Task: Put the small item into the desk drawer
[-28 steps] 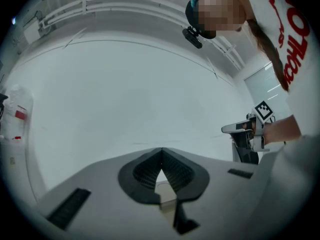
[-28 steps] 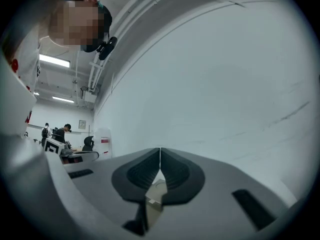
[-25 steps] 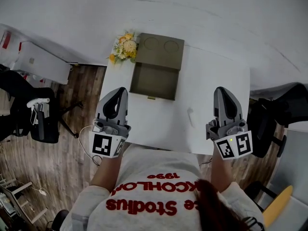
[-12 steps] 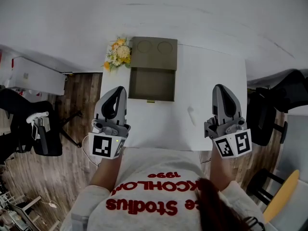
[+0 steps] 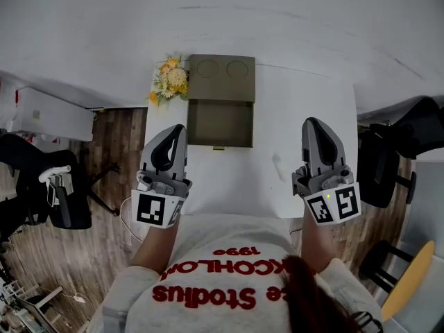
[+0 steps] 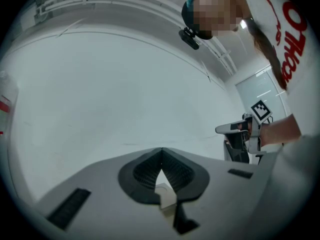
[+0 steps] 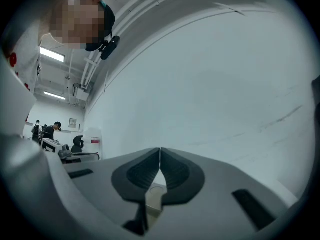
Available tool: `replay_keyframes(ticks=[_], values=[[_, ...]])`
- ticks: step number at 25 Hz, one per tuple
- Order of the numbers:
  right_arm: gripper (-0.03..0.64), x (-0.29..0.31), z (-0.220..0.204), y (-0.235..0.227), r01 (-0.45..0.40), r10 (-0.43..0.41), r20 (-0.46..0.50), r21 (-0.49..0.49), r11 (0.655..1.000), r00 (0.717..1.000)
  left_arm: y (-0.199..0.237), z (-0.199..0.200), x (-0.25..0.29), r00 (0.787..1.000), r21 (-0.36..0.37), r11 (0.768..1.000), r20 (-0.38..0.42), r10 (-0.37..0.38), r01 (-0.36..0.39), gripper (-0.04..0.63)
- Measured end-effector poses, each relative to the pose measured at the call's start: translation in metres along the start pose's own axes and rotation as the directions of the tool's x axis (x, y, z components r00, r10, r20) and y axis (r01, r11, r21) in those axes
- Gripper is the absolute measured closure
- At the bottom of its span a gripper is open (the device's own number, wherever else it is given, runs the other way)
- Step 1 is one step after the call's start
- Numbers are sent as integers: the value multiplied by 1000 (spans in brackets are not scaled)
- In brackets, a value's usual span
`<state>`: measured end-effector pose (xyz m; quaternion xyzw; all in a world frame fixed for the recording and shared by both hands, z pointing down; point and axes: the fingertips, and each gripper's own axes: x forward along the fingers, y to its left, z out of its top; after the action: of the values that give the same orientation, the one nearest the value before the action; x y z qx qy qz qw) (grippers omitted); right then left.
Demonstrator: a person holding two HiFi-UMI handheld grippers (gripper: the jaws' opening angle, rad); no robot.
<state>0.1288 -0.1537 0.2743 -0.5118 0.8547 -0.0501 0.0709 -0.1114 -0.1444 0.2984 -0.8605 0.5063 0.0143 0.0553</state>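
Small item (image 5: 276,166), on white desk (image 5: 305,96) — near right tool (image 5: 313,122), not touching

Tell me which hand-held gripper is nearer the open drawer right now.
Left. The left hand-held gripper sits just beside the left front corner of the drawer. The right hand-held gripper is farther off to the other side, across the white table.

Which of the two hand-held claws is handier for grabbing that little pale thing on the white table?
Probably the right. The right gripper is close beside the small pale item on the white table; the left gripper is farther off, nearer the open olive-green drawer. Both are shut, so it must open first.
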Motion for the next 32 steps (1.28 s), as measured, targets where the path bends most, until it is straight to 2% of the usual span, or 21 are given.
replay_keyframes(ticks=[8, 15, 18, 21, 23, 32], values=[[611, -14, -47, -19, 68, -69, -115, -15, 998, 991, -6, -36, 0, 997, -43, 999, -67, -29, 26, 589], [609, -27, -109, -27, 86, -72, -274, 39, 996, 959, -14, -70, -2, 989, -85, 996, -138, -50, 39, 589], [608, -35, -143, -28, 87, -67, -359, 40, 995, 931, -19, -80, -6, 985, -100, 994, -163, -62, 46, 589], [602, -51, -178, -32, 107, -97, -441, -4, 994, 892, -23, -88, -9, 981, -110, 992, -181, -75, 55, 589], [569, -61, -199, -33, 113, -112, -486, -28, 993, 867, -24, -92, -11, 978, -116, 991, -192, -81, 60, 589], [508, -98, -278, -38, 127, -133, -634, -55, 990, 762, -31, -103, -13, 971, -137, 988, -220, -96, 67, 589]])
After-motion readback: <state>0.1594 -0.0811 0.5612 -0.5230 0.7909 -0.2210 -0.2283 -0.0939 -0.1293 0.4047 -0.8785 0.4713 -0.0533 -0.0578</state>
